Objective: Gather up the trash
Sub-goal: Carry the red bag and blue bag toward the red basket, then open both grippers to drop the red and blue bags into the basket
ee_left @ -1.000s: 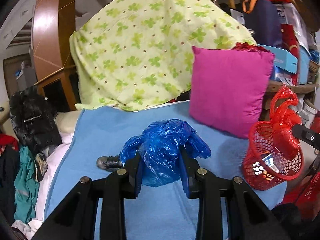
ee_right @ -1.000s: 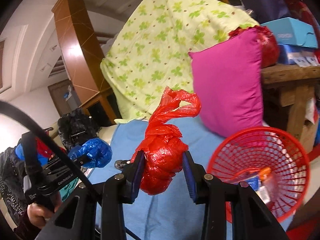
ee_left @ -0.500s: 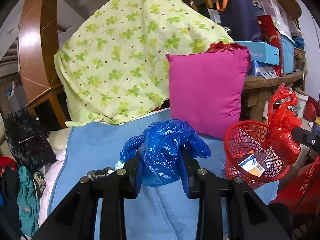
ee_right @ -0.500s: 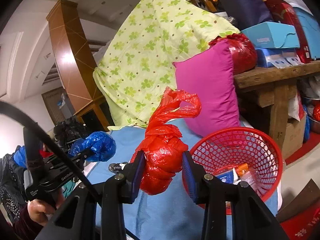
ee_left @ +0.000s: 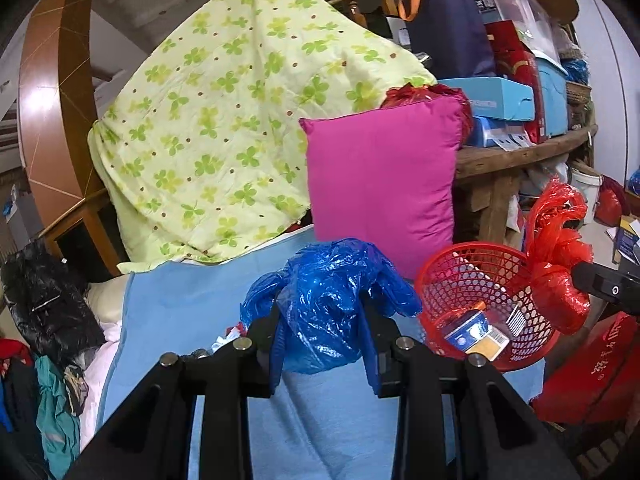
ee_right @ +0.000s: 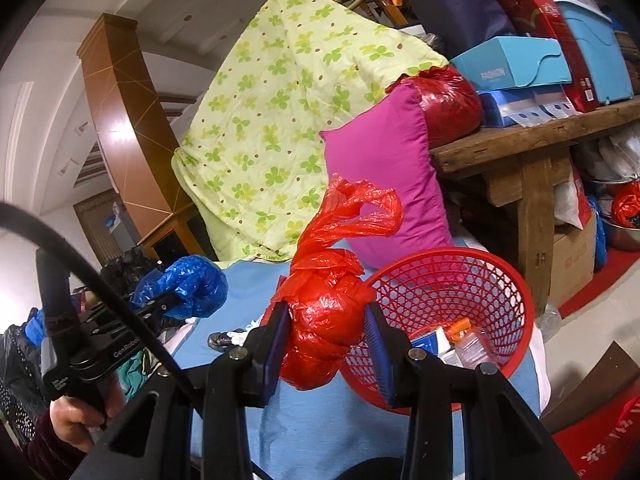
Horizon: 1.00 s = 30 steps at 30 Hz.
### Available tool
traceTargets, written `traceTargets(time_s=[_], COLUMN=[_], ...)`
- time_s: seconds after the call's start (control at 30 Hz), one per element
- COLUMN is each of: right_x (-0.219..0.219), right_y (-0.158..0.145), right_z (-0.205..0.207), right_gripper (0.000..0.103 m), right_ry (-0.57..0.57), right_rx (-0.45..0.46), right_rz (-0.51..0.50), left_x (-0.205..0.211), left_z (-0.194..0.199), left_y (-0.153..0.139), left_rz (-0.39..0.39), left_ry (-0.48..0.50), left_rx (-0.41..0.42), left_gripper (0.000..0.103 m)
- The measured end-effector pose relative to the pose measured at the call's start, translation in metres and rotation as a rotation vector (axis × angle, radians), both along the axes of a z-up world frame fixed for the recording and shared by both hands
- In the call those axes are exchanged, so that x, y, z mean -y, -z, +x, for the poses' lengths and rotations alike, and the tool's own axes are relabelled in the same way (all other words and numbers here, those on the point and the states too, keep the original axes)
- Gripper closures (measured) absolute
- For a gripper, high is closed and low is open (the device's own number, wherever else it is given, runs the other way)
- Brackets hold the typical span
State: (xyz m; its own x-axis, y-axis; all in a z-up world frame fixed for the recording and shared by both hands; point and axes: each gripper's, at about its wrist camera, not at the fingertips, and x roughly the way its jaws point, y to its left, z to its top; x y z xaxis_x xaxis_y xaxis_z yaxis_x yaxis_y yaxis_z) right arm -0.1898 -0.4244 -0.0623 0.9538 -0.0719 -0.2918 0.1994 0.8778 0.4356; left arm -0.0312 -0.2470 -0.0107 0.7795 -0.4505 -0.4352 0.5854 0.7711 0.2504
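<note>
My left gripper (ee_left: 322, 334) is shut on a crumpled blue plastic bag (ee_left: 328, 300), held above the light blue blanket (ee_left: 192, 308). My right gripper (ee_right: 326, 340) is shut on a knotted red plastic bag (ee_right: 328, 312) whose loose end curls upward. A red mesh basket (ee_right: 452, 280) with small packages inside stands on the blanket just right of the red bag. In the left wrist view the basket (ee_left: 460, 280) sits right of the blue bag, with the red bag (ee_left: 560, 272) at its far rim. The right wrist view shows the blue bag (ee_right: 184, 286) to the left.
A magenta pillow (ee_left: 384, 176) leans behind the basket, beside a green clover-print quilt (ee_left: 224, 128). A wooden table (ee_right: 532, 140) piled with boxes stands at right. Small scraps (ee_right: 224, 340) lie on the blanket. Dark clothes (ee_left: 44, 312) are heaped at left. A hand (ee_right: 80, 416) holds the left gripper.
Both grippers have moved rightward toward the basket with their bags still held. The basket now appears larger and nearer in both views.
</note>
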Motion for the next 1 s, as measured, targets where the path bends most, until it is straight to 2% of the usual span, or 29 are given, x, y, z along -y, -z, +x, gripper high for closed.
traceTargets(time_s=[0.27,0.4,0.57,0.77,1.0], right_x=[0.015,0.023,0.038,0.058,0.076], right_y=[0.007,0.01,0.018,0.033,0.065], right_z=[-0.009,-0.014,-0.024,-0.027,-0.011], right_gripper=[0.062,0.062,0.062,0.06,0.06], right_ry=[0.028,0.05,0.106,0.171,0.215], right_rx=[0.008,0.014,0.012,-0.003,-0.068], right_rz=[0.034,0.046,0.068,0.117,0.187], left_x=[0.027,0.038,0.051,0.074,0.105], left_z=[-0.01,-0.01,-0.006,0.008,0.019], left_y=[0.0,-0.001,0.003,0.019,0.052], left_rz=[0.012,-0.009,-0.052,-0.089,-0.053], left_ry=[0.052,0.094,0.17,0.276,0.316], left_rx=[0.025,0.006,-0.076,-0.217,-0.333], left_gripper=[0.069,0.069,0.068,0.067,0.065])
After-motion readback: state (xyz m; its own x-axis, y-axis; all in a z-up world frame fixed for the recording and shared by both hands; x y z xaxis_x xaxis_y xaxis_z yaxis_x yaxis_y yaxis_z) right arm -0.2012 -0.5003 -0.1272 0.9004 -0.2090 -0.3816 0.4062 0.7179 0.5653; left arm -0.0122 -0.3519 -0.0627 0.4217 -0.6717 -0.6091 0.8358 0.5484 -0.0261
